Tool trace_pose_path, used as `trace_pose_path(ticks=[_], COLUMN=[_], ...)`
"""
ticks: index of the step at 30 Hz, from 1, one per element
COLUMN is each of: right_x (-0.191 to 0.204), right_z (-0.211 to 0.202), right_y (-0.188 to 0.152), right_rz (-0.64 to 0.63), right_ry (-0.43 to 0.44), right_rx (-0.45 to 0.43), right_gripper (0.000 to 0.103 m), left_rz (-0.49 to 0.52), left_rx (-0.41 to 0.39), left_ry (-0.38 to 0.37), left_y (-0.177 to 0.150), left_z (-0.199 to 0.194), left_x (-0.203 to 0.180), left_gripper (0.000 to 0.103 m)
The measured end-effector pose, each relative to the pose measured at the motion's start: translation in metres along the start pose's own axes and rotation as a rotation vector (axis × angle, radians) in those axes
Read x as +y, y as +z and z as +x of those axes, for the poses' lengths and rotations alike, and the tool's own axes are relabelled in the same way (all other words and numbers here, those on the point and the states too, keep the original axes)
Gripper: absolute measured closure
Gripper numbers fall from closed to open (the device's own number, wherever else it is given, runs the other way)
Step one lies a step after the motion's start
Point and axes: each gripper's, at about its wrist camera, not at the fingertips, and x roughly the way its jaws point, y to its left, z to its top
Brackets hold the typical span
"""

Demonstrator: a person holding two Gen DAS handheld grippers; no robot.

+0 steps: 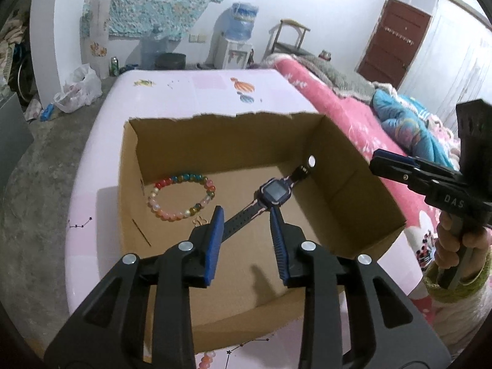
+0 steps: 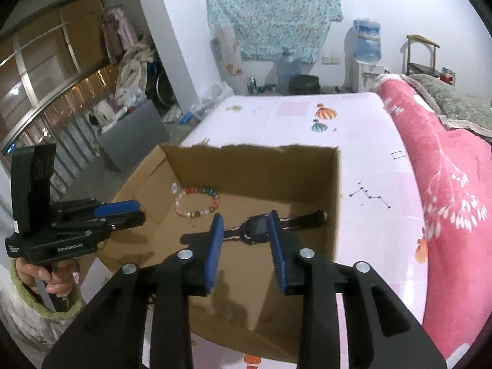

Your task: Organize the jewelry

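An open cardboard box (image 1: 347, 190) (image 2: 336, 203) stands on the pink table. Inside lie a multicoloured bead bracelet (image 1: 181, 196) (image 2: 196, 201), a dark smartwatch (image 1: 273, 195) (image 2: 255, 226) with its strap stretched out, and a small gold piece (image 1: 200, 221). My left gripper (image 1: 246, 215) is open and empty above the box floor, its fingertips either side of the watch strap. My right gripper (image 2: 244, 220) is open and empty above the watch. The left gripper also shows in the right wrist view (image 2: 123, 210), the right gripper in the left wrist view (image 1: 390, 163).
The pink table (image 1: 190, 92) (image 2: 378, 160) carries the box; another bead bracelet (image 1: 206, 359) lies at its near edge. A bed with a pink blanket (image 1: 353, 117) (image 2: 446, 184) runs along the right. A water dispenser (image 1: 236, 40) and a chair (image 1: 289, 37) stand by the far wall.
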Motion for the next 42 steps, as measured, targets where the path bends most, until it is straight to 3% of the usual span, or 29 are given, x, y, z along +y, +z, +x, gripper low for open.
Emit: trace_pose_path(ticks=[11, 17, 21, 26, 31, 42], right_x=[-0.002, -0.005, -0.015, -0.033, -0.046, -0.036], right_z=[-0.035, -0.059, -0.073, -0.082, -0.076, -0.052], right_y=[-0.006, -0.021, -0.038, -0.066, -0.101, -0.155], right_rz=[0.024, 0.059, 0.107, 0.193, 0.256, 0.308], right_ry=[-0.006, -0.022, -0.049, -0.087, -0.113, -0.092], right_rx=[-0.081, -0.127, -0.148, -0.134, -0.065, 0.081], right_gripper=[0.053, 0.039, 0.038, 0.038, 0.038, 0.038], left_rz=[-0.014, 0.002, 0.018, 0.043, 0.077, 0.075], left_rx=[-0.066, -0.092, -0.090, -0.068, -0.022, 0.097], left_ry=[0.015, 0.057, 0.101, 0.144, 0.187, 0.203], left_y=[-0.008, -0.025, -0.042, -0.064, -0.084, -0.133], left_z=[-0.035, -0.058, -0.068, -0.071, -0.063, -0.043], left_x=[-0.001, -0.005, -0.008, -0.015, -0.023, -0.028], left_gripper=[0.051, 0.032, 0.021, 0.018, 0.018, 0.018])
